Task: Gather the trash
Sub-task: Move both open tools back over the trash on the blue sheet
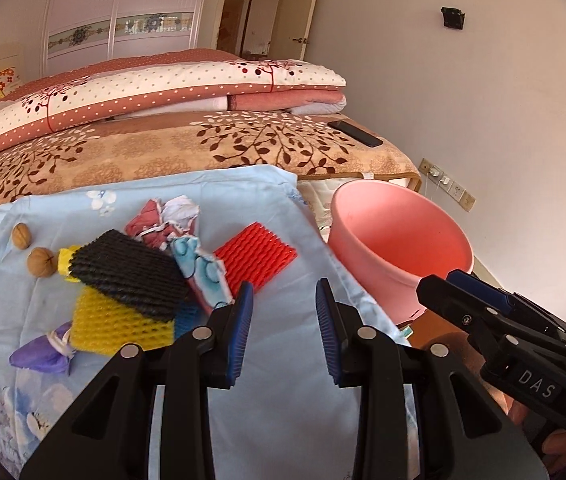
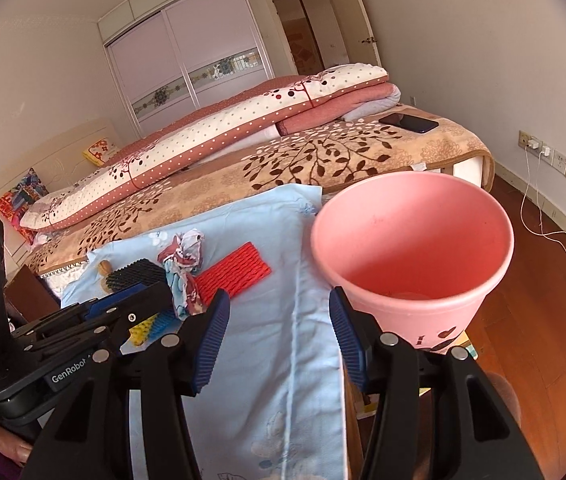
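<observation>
Bed (image 1: pixel 211 148) w/ leaf-print blanket fills the upper half of both views; folded dotted quilt (image 1: pixel 155 84) on top, dark phone (image 1: pixel 355 133) near its right edge. Light blue cloth (image 1: pixel 267 368) spread across the lower centre carries the trash. Pink bucket (image 2: pixel 411 248) stands just off the cloth's right edge; the right wrist view looks into it at centre right and shows the wood floor and a white charger cable at far right, which the left view doesn't. Left view shows the pile far better, at centre left: black foam net (image 1: pixel 127 272) lying over yellow foam net (image 1: pixel 119 324), red foam net (image 1: pixel 255 258) to their right, crumpled floral cloth scraps (image 1: pixel 171 224) between, purple wrapper (image 1: pixel 43 352) at lower left, two walnuts (image 1: pixel 31 248) at left. In the right view most of that is hidden behind the left gripper (image 1: pixel 285 312), seen lower left. Left gripper's jaws stand apart over bare cloth, nothing btwn them. Right gripper (image 2: pixel 279 320) likewise parted, empty, pads clear of the bucket.
</observation>
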Demonstrator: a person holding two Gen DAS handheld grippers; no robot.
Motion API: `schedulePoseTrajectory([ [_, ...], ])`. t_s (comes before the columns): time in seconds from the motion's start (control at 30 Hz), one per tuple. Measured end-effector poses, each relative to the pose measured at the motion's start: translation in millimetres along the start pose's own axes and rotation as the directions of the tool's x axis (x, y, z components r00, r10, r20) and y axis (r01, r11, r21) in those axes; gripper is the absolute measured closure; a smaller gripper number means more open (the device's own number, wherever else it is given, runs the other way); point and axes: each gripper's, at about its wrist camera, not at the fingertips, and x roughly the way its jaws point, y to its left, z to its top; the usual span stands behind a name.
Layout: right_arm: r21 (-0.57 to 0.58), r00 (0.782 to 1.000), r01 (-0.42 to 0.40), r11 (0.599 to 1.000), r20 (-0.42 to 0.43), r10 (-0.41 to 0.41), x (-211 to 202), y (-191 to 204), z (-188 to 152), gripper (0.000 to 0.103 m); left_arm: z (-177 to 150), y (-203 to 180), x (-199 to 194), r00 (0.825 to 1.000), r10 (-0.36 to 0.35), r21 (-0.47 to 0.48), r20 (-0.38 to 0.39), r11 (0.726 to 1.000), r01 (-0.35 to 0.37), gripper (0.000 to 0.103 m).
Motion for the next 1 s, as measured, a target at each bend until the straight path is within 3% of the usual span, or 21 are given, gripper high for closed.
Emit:
schedulePoseTrajectory([
  [0.43,-0.077,0.999,-0.026,0.997,-0.049,0.022,7.1,35.5,-18.2,0.052,-28.9,39.7,-32.1,0.998,0.069,-0.081,0.007,0.994,-0.068,0.070],
  [0.6,-0.100,0.999,-0.019,0.995,-0.042,0.015,4.1,42.6,-20.2,0.039,-32.3,41.7,-38.7,0.998,0.053,-0.093,0.026,0.994,-0.050,0.070],
  [0.83,-0.116,0.998,-0.032,0.993,-0.062,0.025,8.7,50.4,-23.4,0.033,-36.5,56.0,-40.6,0.999,0.046,-0.148,0.021,0.988,-0.043,0.070],
  [1.0,-0.133,0.996,-0.055,0.990,-0.082,0.044,17.9,58.2,-24.0,0.033,-36.6,71.2,-47.0,0.991,0.132,-0.190,0.024,0.974,-0.126,0.070],
])
